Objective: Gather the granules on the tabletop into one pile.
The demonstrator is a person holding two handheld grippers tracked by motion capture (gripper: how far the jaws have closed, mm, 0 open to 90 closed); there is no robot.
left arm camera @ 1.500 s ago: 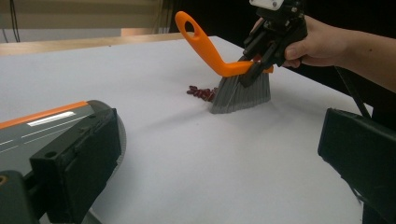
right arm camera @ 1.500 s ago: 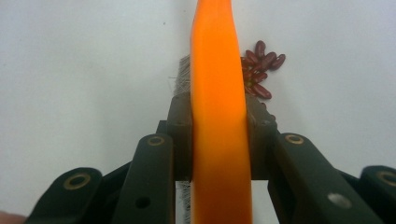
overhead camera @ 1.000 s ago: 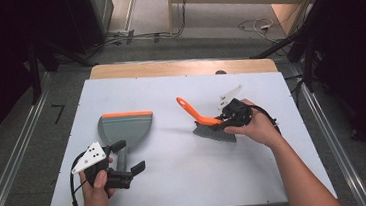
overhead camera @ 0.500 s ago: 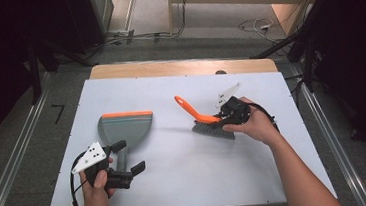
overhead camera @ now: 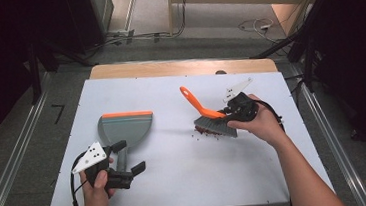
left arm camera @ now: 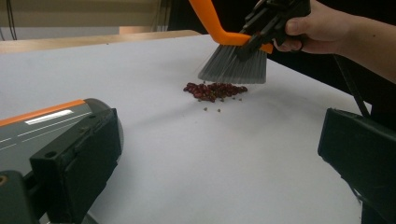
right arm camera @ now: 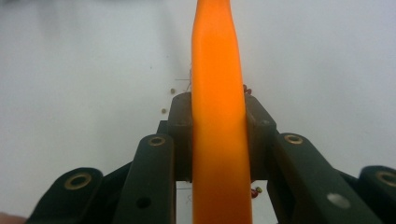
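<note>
A brush with an orange handle and grey bristles is held right of the table's middle, with my right gripper shut on the handle. In the right gripper view the handle runs up between the jaws of this gripper. The bristles hang just over a small heap of dark red beans, which lie under the brush. A grey dustpan with an orange lip lies flat at the left. My left gripper stands open at its handle end, facing the beans.
The white table top ends in a wooden strip at the far edge. A few stray beans lie beside the heap. Dark floor and metal rails flank the table.
My right gripper has tipped the brush a little, its handle tip now higher and the bristles nearer the person. The left gripper and the dustpan have stayed put.
</note>
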